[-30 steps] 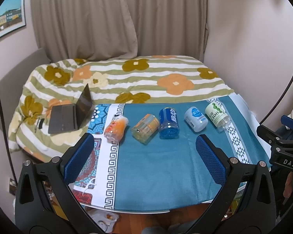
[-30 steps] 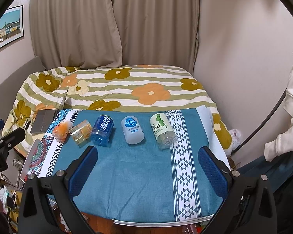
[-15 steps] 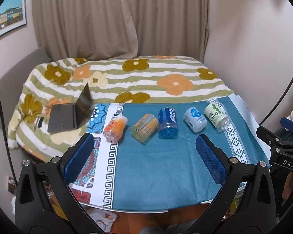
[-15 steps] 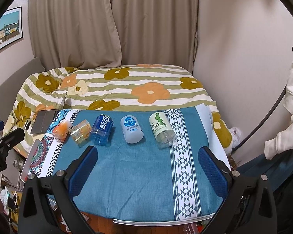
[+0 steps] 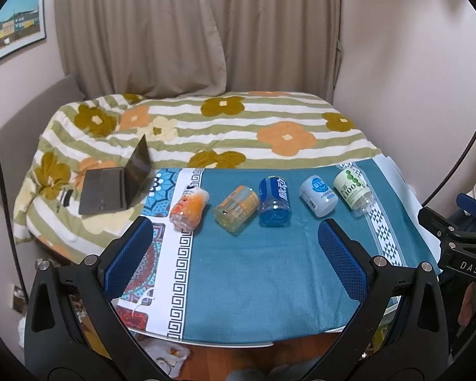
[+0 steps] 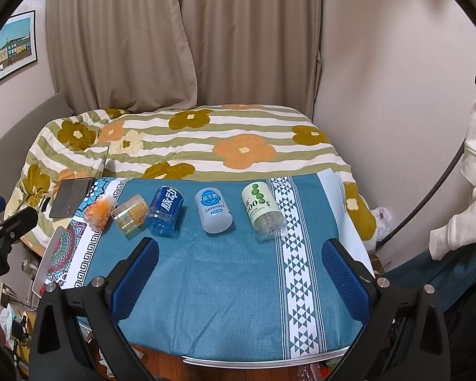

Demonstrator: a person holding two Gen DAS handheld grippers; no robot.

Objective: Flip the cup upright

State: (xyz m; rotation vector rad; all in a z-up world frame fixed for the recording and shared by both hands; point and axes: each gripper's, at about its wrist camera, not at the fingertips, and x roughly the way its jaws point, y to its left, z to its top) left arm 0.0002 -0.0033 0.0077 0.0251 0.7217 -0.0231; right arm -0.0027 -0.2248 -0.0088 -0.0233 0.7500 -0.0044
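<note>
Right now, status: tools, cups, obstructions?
Left tool and right tool open, empty, short of the row. Five cups on their sides, blue cup centred. Nothing between tools and cups.

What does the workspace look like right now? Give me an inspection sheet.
Surface: teal cloth with patterned borders over a table.
Job's things: five cups in a row, all on their sides: orange cup, yellow cup, blue cup, white cup, green cup.
Clutter: nothing seen on the cloth.
Grippers: left gripper and right gripper, jaws open, empty, short of the row.
Cables: dark cable by the right wall.
Surroundings: floral quilt, open laptop, curtains.
</note>
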